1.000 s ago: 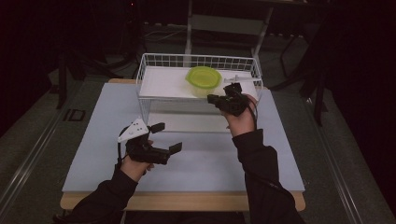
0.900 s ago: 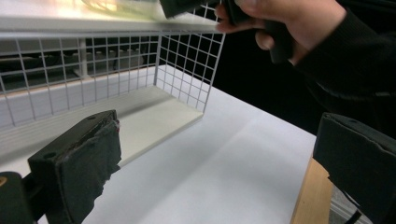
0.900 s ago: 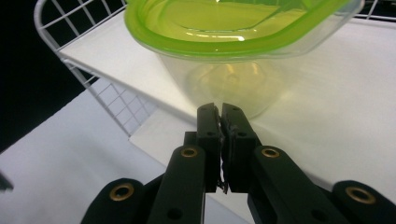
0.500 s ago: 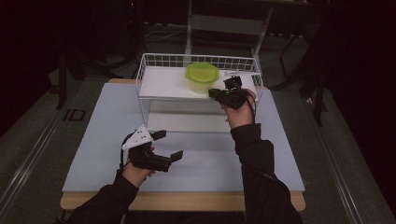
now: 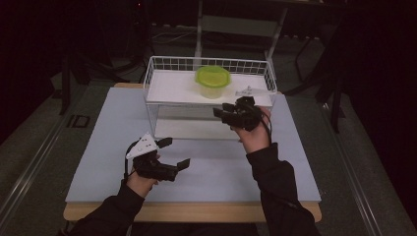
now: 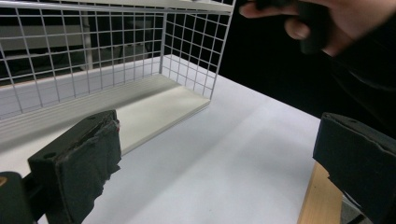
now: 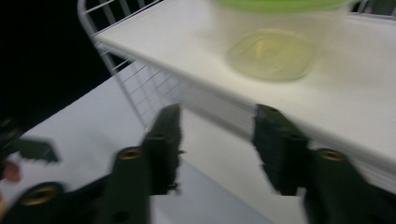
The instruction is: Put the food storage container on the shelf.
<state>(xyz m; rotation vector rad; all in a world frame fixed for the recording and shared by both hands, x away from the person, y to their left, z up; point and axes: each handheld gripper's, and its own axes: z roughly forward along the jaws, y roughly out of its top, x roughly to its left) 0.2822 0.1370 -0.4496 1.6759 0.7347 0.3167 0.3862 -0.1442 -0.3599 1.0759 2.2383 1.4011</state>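
While our left gripper [image 5: 171,153] hovers low over the table [image 5: 98,147], jaws wide and empty, our right gripper [image 5: 227,112] gapes empty before the rack [image 5: 158,65]; the tub [image 5: 213,81] sits on its top shelf.

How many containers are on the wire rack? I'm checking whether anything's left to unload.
1. A clear container with a green lid stands on the top shelf of the wire rack, toward the back. The lower shelf shows nothing, though its far part is partly hidden.
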